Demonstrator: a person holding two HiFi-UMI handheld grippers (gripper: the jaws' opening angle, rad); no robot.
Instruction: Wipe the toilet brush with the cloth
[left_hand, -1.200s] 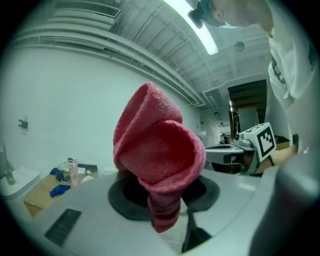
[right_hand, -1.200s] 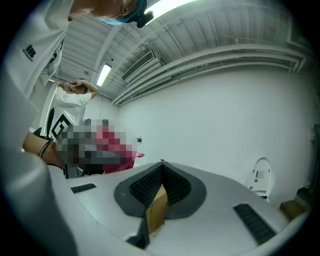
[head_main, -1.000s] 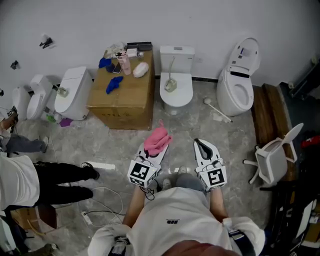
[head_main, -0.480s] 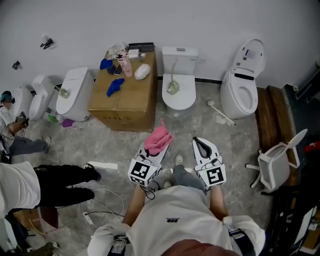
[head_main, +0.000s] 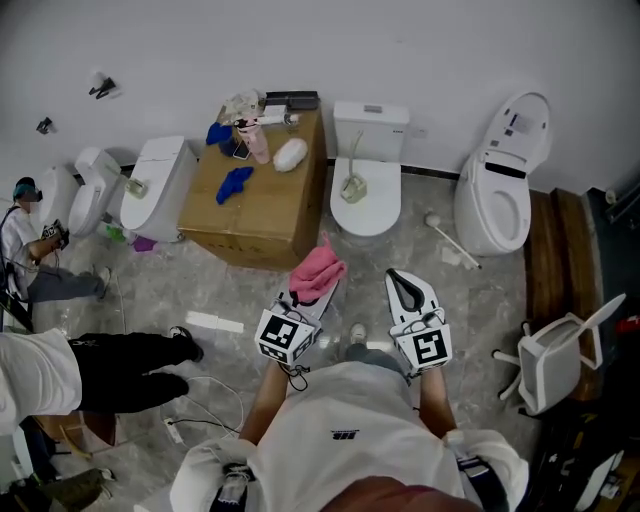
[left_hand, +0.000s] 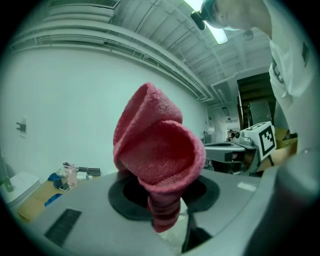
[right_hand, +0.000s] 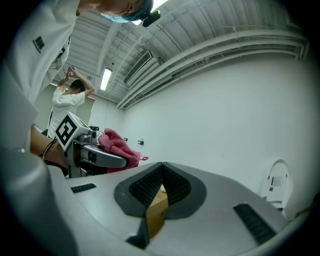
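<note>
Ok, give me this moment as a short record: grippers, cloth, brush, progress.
left gripper: shut on the pink cloth
right gripper: shut, empty
toilet brush: upright in its holder on the closed toilet, untouched
second brush: lying on the floor beside the open toilet
progress: wiping not yet begun

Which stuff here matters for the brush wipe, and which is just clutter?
Job:
pink cloth, pinched in left gripper
toilet brush in its holder on the middle toilet
right gripper, shut, empty

Lying about:
cardboard box with blue cloths
loose brush on floor
chair
</note>
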